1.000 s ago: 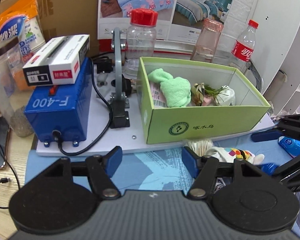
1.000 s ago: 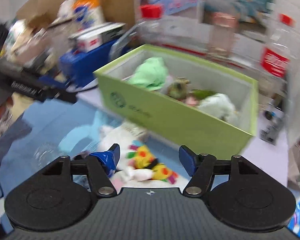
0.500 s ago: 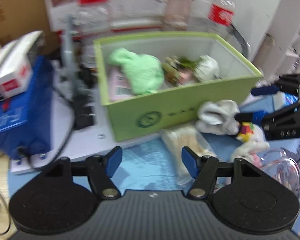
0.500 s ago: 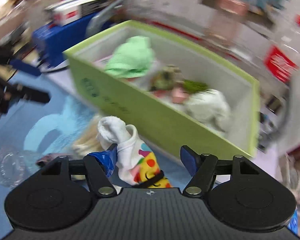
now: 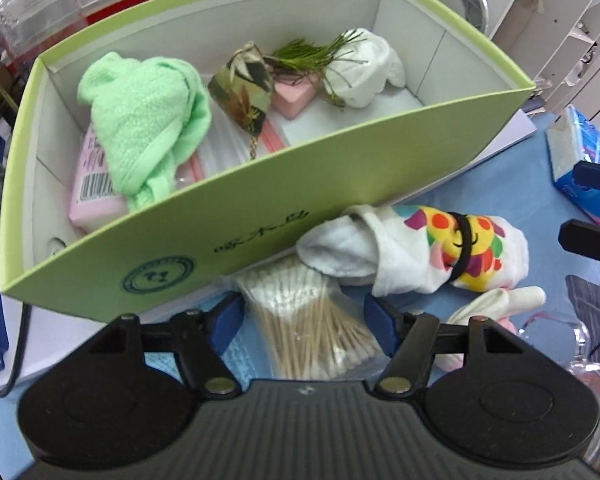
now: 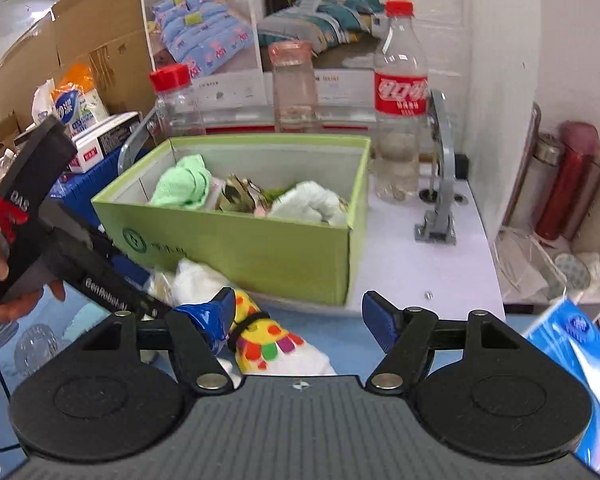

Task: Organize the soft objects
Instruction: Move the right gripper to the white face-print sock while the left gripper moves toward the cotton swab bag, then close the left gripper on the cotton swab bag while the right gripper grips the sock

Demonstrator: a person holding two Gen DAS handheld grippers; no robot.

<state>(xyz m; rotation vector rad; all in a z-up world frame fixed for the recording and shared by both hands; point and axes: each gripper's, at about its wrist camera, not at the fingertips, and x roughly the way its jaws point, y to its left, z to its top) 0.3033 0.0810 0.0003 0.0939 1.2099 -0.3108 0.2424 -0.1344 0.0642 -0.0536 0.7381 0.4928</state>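
Observation:
A green box (image 5: 260, 216) holds a green towel (image 5: 148, 120), a camouflage pouch (image 5: 244, 88), a pink block (image 5: 296, 96) and a white cloth (image 5: 364, 68). In front of it on the blue mat lie a bag of cotton swabs (image 5: 312, 320) and a rolled white towel with coloured dots and a black band (image 5: 440, 248). My left gripper (image 5: 304, 320) is open with the swab bag between its fingers. My right gripper (image 6: 300, 316) is open just above the dotted towel (image 6: 268, 340), which lies by its left finger.
Clear bottles (image 6: 300, 84) and a red-label bottle (image 6: 400, 96) stand behind the box. A blue machine (image 6: 88, 184) with a white carton is at left. A blue tissue pack (image 5: 584, 168) lies right. A grey clamp (image 6: 440, 184) stands on the white board. A glass dish (image 5: 580, 344) sits near right.
My left gripper moved forward and right, close over the swab bag. My right gripper drew back and rose; the dotted towel now lies on the mat by its left finger.

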